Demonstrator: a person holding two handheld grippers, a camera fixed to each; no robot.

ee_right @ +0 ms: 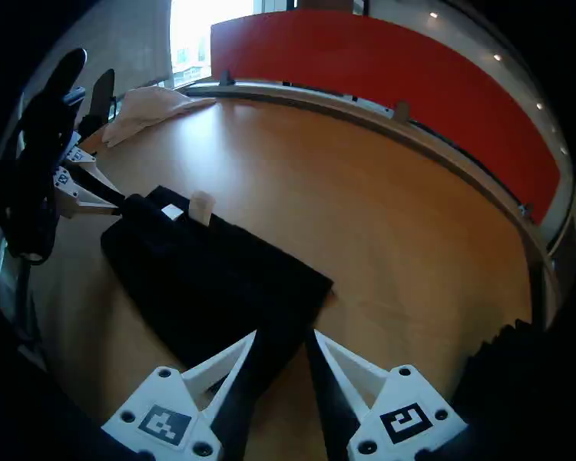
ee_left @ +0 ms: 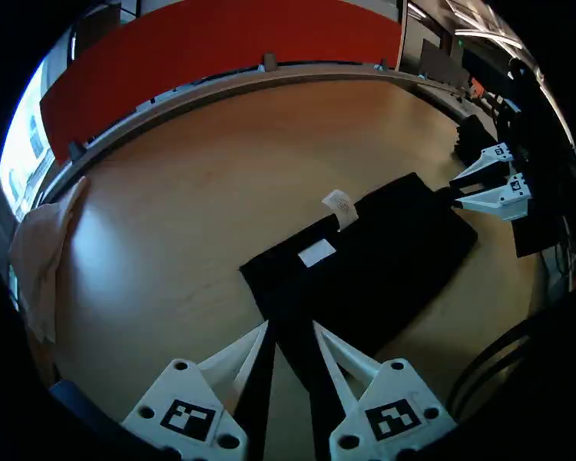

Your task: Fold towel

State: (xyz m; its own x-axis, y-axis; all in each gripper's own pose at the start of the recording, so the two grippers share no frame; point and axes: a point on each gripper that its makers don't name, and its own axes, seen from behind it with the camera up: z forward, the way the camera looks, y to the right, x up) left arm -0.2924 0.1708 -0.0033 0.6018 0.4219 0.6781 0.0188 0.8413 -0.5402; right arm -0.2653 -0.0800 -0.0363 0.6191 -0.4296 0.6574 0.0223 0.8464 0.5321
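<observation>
Black towel, folded into a flat rectangle, lies on the light brown wooden table between the two tools. In the left gripper view the left gripper, at 6 o'clock, pinches the near end of the fabric between its white fingers. In the right gripper view the right gripper, also at 6 o'clock, nips the opposite corner the same way. A small white tag lies on the towel and a pale curled label sticks up at its edge. A crumpled beige cloth sits at 9 o'clock by the table's rim, with a long red panel behind at 12.
</observation>
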